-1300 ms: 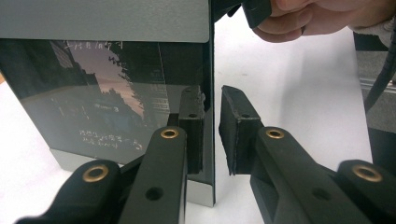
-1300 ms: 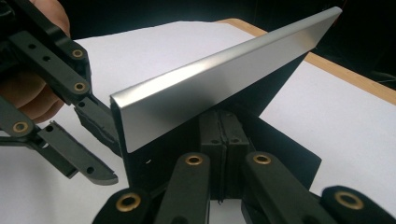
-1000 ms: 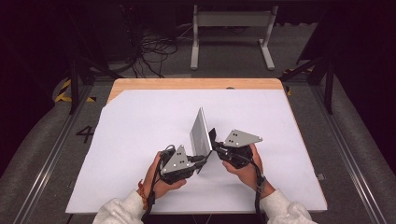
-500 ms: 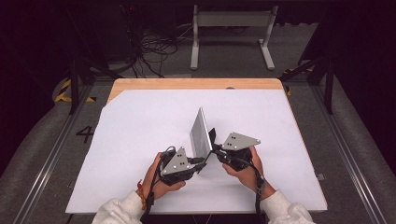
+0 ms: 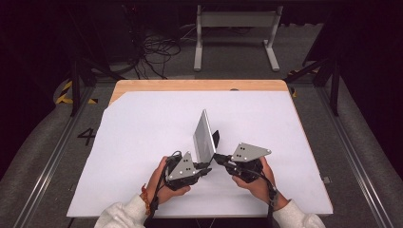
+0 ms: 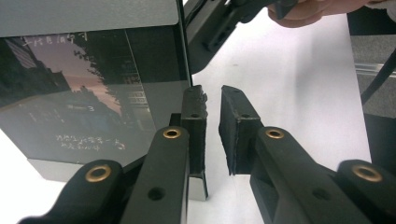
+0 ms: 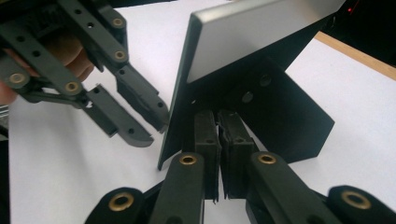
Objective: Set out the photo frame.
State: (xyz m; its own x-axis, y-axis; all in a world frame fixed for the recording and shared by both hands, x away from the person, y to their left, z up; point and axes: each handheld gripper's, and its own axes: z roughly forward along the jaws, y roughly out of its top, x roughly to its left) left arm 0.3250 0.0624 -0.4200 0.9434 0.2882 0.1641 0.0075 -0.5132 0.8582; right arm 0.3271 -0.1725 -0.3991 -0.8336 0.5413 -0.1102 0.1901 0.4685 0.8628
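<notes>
Room: dark studio, cables on the floor beyond a wooden counter (image 5: 199, 85) covered by a white sheet (image 5: 142, 142).
Frame: a photo frame (image 5: 203, 137) stands near the middle of the sheet, slightly near of centre, leaning on a black stand (image 7: 280, 107) behind it; its glass shows a dusky street picture.
Left tongs: the left tongs (image 6: 212, 112) sit at the frame's lower right corner, jaws with a small gap, one jaw touching the frame's edge, nothing clamped between them.
Right tongs: the right tongs (image 7: 218, 128) are just behind the frame at the stand's foot, jaws nearly together with a slit left; whether they pinch the stand I cannot tell.
Why so: the stand props the frame upright; each tool seems to steady or adjust one side, front edge and back support.
Hands: both hands (image 5: 166, 183) come from the near edge, wrists low, tools angled inward and pointing far toward the frame's base.
</notes>
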